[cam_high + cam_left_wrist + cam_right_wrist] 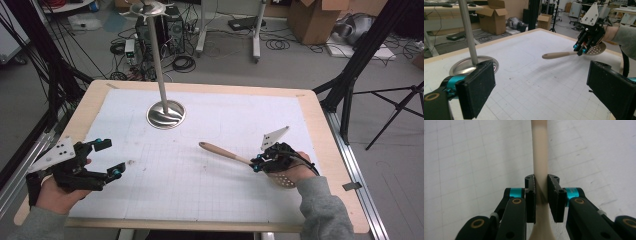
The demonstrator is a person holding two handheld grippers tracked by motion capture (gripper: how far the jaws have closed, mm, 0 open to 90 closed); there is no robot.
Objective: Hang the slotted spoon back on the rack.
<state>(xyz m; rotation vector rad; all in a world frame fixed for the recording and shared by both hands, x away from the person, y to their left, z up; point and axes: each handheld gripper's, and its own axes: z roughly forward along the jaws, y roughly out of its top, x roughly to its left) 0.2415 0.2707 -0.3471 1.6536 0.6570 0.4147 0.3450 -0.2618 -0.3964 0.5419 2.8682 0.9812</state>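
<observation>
A beige slotted spoon (225, 152) is lifted over the white gridded mat, its handle pointing to the upper left. My right gripper (256, 165) is shut on the handle near the perforated bowl (283, 180), which sticks out under the hand. In the right gripper view the two pads press on the handle (540, 170) from both sides. From the left gripper view the spoon (564, 53) hangs in the right gripper (580, 49) across the table. My left gripper (110, 159) rests at the table's left front, its jaws open with nothing between them.
A metal stand with a round base (165, 115) and a thin upright pole (157, 55) stands at the back middle of the mat. The wooden table rim (200, 86) frames the mat. Boxes, cables and tripod legs lie on the floor beyond.
</observation>
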